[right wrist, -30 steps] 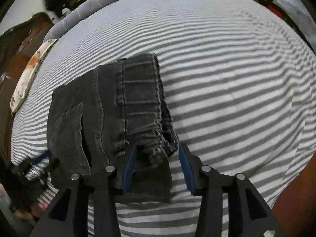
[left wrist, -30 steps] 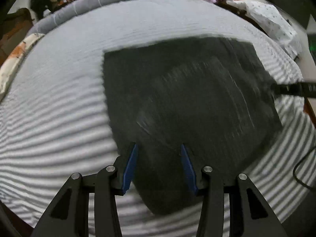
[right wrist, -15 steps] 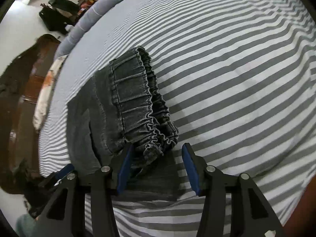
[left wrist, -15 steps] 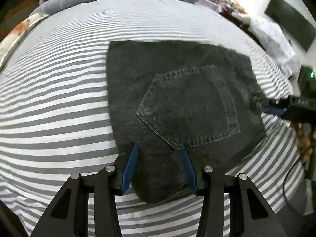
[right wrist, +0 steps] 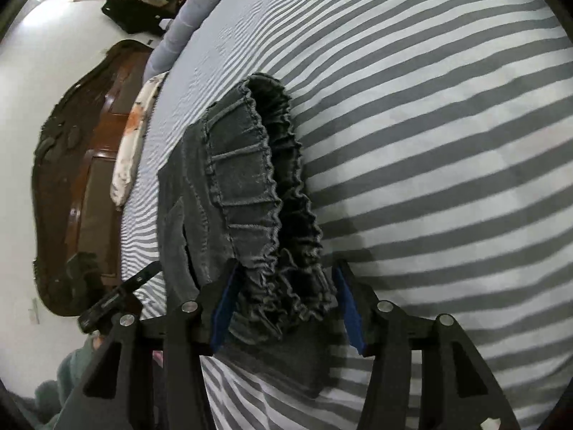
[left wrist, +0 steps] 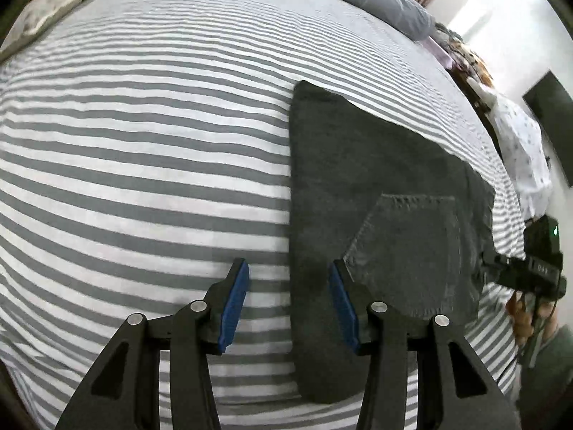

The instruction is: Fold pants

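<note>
— You can't see the near end of the pants (right wrist: 250, 193): in the right wrist view your right gripper (right wrist: 283, 308) and its arms cover the fabric under the gathered waistband.

— And from your left gripper (left wrist: 288, 302)?

— Its right finger (left wrist: 343, 304) hides a strip of denim, and your hand (left wrist: 530, 308) is cut off at the picture's right edge.

We look down our right gripper (right wrist: 283, 308) at folded dark denim pants (right wrist: 232, 193) on a grey-and-white striped bedsheet (right wrist: 429, 143); its jaws, which have just been opening, straddle the ruffled elastic waistband (right wrist: 286, 268), blue pads (right wrist: 349, 308) apart.
</note>
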Motion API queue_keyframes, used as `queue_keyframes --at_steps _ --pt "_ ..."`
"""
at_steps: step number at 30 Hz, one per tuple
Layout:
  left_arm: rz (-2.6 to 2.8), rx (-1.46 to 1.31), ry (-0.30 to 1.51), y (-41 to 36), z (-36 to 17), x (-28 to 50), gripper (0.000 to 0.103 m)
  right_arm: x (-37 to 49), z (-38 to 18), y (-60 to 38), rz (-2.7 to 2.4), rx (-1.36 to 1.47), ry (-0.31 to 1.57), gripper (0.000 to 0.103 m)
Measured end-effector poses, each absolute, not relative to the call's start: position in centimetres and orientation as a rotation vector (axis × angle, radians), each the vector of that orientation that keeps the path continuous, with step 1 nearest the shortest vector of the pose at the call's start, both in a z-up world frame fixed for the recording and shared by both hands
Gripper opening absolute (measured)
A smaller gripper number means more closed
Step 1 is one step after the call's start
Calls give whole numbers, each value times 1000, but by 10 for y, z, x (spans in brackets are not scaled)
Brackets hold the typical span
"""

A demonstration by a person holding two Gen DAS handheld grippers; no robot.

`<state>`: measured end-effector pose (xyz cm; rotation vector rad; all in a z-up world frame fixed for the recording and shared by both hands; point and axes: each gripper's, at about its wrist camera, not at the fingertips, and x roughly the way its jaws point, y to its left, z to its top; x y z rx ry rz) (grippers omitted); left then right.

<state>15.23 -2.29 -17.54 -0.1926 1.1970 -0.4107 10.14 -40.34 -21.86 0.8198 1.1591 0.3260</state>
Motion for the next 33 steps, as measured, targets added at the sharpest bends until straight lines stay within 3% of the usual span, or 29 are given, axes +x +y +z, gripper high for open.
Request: queue_keyframes --at_steps 24,33 --pt "-571 -223 1196 -36 -185 174 52 120 -225 -401 388 866 1148 51" --pt "-549 -159 1176 -47 -182 171 58 120 -224 -400 374 839 1162 50"
